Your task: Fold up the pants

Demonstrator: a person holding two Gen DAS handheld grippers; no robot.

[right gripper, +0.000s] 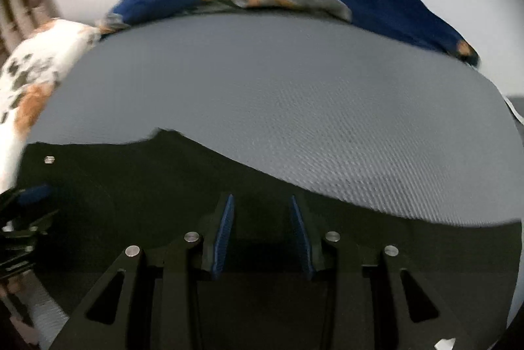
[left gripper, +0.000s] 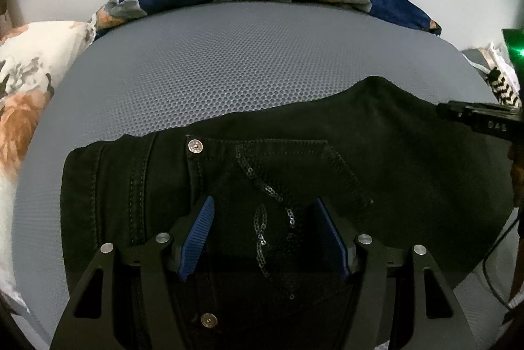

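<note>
The black pants point(left gripper: 294, 173) lie flat on the near part of the grey bed point(left gripper: 249, 62), soft, limp denim best pinched at a thick seam or waistband, while both the left gripper point(left gripper: 265, 219) and the right gripper point(right gripper: 262, 219) hover with fingers parted, holding nothing.

Right wrist view motion-blurred; mattress point(right gripper: 294, 107) weave smeared. Pants point(left gripper: 360, 160) cut off at the bottom edge in both views, legs unseen. Right gripper point(left gripper: 475, 117) clipped at the left view's edge, fingers unseen there. Patterned cloth point(left gripper: 504, 88) at the far right unidentifiable.
</note>
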